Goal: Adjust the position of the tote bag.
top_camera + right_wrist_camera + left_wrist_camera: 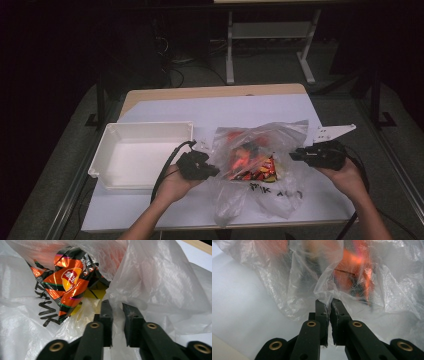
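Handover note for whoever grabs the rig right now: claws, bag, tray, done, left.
Left claw: shut on the left edge of the clear plastic bag of orange snack packets.
Right claw: film between its jaws, a gap left on the right edge; grip not sure.
Bag lies mid-table, packets inside. White plastic tray sits left of it, nothing in it.
Done: both edges reached.
Left: likely spread the bag open, move packets to the tray.

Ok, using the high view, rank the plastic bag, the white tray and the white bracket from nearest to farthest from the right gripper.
1. Plastic bag: at the right gripper, to its left.
2. White bracket: just behind the gripper, toward the table's right edge.
3. White tray: far left, beyond the bag.
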The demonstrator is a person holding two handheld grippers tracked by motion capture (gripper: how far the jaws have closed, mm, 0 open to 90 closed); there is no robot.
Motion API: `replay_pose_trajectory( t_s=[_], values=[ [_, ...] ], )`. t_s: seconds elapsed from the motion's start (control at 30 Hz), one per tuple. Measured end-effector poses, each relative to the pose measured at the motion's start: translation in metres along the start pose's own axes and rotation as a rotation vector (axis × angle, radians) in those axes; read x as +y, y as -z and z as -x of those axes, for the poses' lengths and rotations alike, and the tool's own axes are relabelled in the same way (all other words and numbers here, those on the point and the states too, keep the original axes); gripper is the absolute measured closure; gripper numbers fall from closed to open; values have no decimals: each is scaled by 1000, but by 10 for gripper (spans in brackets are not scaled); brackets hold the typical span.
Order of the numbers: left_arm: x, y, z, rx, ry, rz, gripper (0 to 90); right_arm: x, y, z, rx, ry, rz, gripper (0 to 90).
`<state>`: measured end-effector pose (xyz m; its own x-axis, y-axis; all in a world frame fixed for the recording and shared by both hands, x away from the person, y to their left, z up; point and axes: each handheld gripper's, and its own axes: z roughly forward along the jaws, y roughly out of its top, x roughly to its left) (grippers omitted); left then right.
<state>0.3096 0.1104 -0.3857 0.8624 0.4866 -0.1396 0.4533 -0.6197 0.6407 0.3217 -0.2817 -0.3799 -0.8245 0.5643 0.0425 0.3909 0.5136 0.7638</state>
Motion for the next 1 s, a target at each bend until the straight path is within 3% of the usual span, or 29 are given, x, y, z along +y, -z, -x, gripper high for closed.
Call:
replay_pose_trajectory(
  t_s=[0.27,0.47,0.6,1.0],
  values=[
    [1,13,7,-13,-13,32,810,-4,5,-3,35,-5,39,872],
    [2,28,9,-29,-34,59,753,-5,4,-6,48,4,39,882],
    [1,36,11,-38,-20,80,715,-5,3,-8,54,3,39,881],
    [13,65,23,-66,-67,127,651,-1,0,-12,68,14,42,882]
  ],
)
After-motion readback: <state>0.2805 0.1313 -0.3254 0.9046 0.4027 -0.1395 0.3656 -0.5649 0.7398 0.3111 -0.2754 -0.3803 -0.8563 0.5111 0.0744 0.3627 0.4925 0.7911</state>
